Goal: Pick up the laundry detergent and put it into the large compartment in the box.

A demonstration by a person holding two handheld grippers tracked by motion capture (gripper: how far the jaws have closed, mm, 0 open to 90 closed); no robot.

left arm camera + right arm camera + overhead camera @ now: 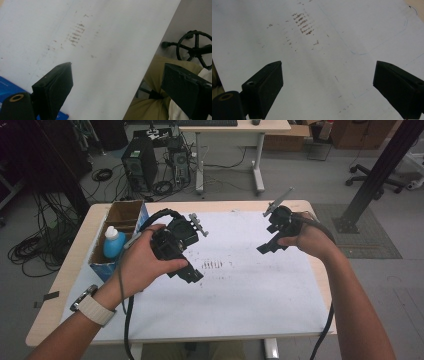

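Bottle stands upright in the box at the table's left edge, white cap, pale blue body, its lower part hidden by the box wall. It's the nearest thing to the left gripper, so I take it as the target.

Risk: the box wall sits close around the bottle, so a jaw coming in wide could catch the cardboard and drag or tip the box off the edge. A round smooth bottle (looks like plastic) may also twist out of a shallow pinch.

Left gripper is held over the white sheet, jaws spread wide, nothing between them. Right gripper is also wide open and empty, well apart over the sheet's right side. Rubbed dark marks lie between the two.
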